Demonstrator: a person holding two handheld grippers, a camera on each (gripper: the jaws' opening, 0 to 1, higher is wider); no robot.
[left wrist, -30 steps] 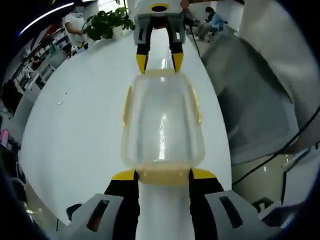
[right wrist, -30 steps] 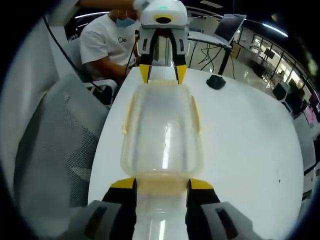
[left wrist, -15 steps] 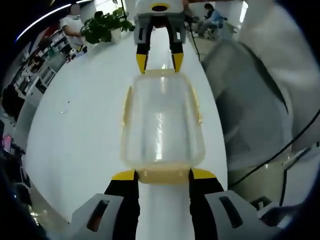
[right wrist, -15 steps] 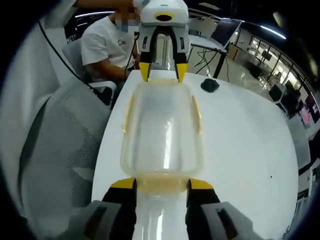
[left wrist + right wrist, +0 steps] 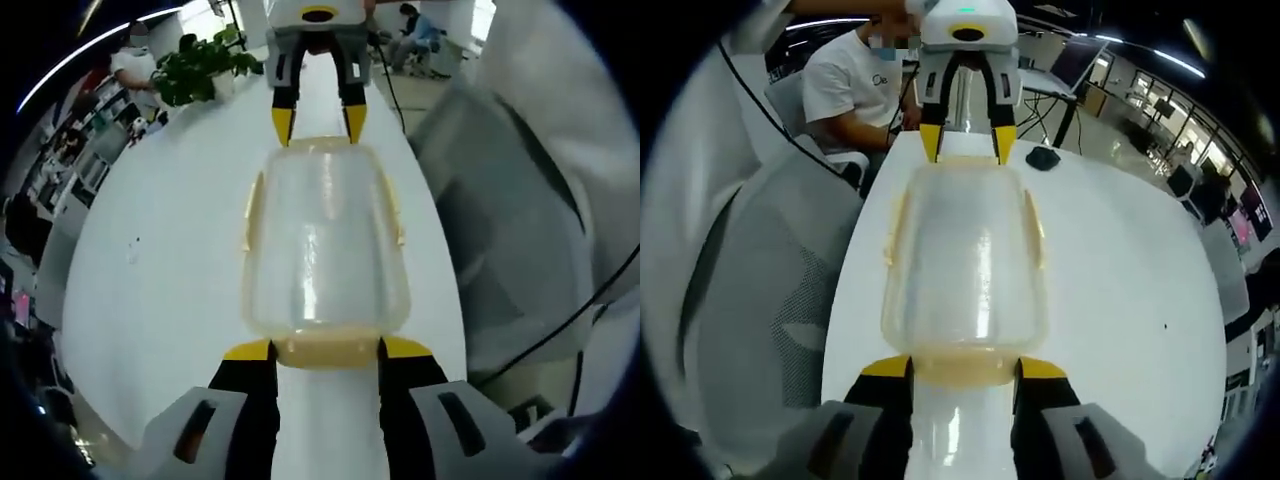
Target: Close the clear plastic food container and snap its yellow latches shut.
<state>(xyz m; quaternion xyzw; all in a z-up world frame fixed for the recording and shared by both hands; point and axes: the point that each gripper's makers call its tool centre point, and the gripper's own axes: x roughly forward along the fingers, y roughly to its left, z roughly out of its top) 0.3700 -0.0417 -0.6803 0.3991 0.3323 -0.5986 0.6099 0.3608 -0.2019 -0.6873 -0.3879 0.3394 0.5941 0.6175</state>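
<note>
One white worktop carries everything, long and rounded at its end. One grey mesh office chair stands beside the worktop's edge, and one seated person in a white shirt is behind the far end of the worktop in the right gripper view. One potted green plant sits on the worktop well beyond the container in the left gripper view, and one small dark object lies on the worktop near the container's far end in the right gripper view.

One clear plastic food container lies on the worktop between the two claws, lid on, with nothing visible inside it. Its yellow latches show as pale yellow strips: one at each end and one along each long side, four in all, lying flat against the container's rim.

Two claws flank the container. The left claw is spread, its yellow-tipped jaws straddling the near end latch in its own view. The right claw is likewise spread astride the opposite end latch; whether the jaws squeeze the latches cannot be told.
</note>
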